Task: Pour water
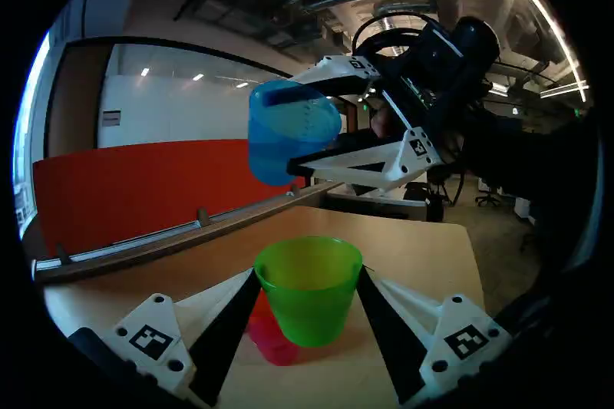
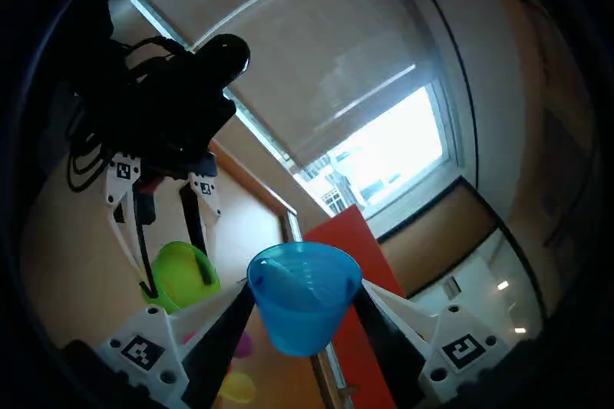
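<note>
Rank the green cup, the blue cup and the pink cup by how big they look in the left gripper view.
1. green cup: slightly largest, but nearest the camera.
2. blue cup: nearly alike, so its order against the green cup is unsure.
3. pink cup: smallest, partly hidden behind the green cup.

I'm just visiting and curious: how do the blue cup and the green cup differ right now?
The blue cup is translucent blue; the green cup is bright green. The blue cup is lifted high and tilted, while the green cup sits upright, low by the table. The right gripper holds the blue cup; the left gripper holds the green cup. Both are tapered plastic cups of similar shape.
</note>
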